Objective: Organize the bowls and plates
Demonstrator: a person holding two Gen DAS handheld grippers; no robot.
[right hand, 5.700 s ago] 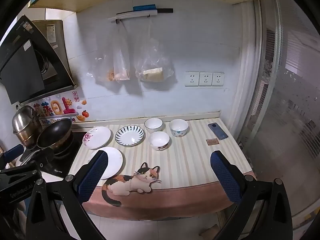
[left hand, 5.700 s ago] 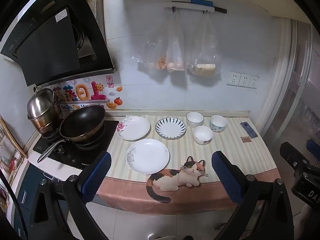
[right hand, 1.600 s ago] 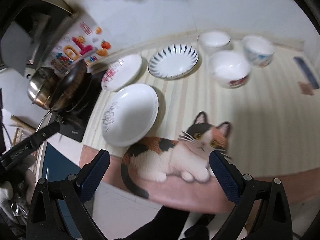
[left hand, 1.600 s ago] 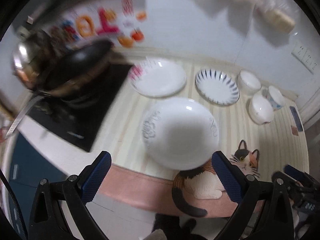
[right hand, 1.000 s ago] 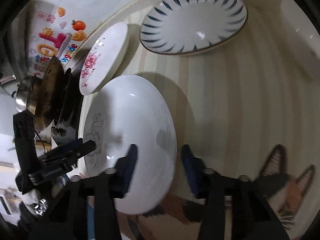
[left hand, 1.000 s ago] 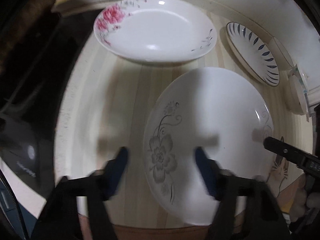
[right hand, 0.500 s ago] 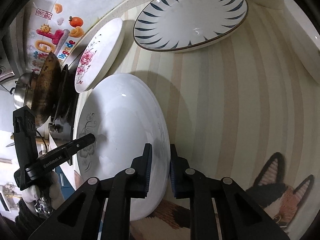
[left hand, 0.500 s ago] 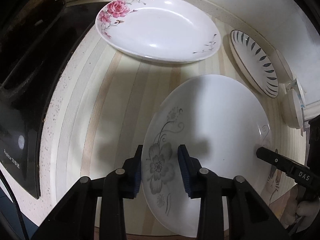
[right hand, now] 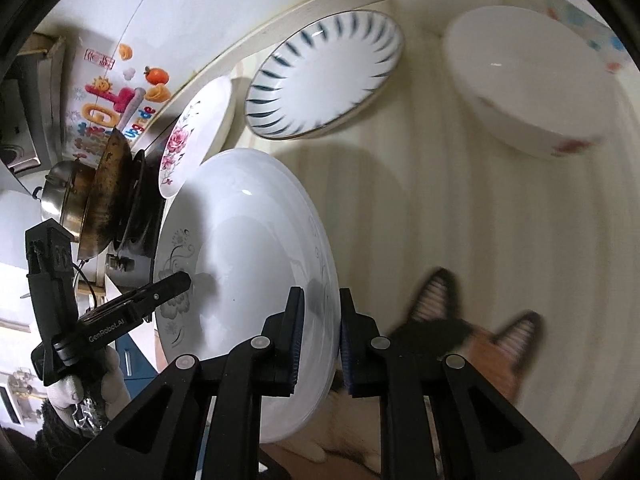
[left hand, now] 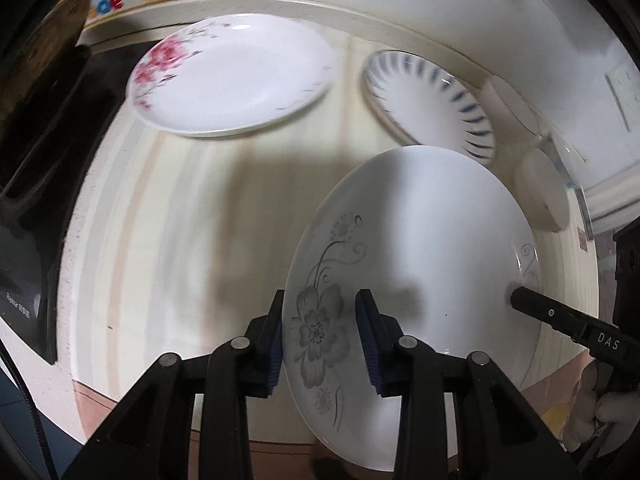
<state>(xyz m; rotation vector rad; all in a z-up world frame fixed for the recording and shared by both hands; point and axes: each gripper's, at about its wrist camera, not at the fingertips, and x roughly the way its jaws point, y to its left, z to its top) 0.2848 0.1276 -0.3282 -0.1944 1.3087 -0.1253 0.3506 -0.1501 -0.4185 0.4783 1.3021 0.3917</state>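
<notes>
Striped counter [left hand: 168, 208]. Grey-flower plate [left hand: 420, 260] gripped at opposite rims by left gripper [left hand: 322, 332] and right gripper [right hand: 320, 336], jaws closed on it; pink-flower plate [left hand: 236, 76] lies beyond-left.

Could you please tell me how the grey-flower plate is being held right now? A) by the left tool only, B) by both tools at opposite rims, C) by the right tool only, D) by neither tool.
B: the left tool and the right tool each clamp a rim of the grey-flower plate.
</notes>
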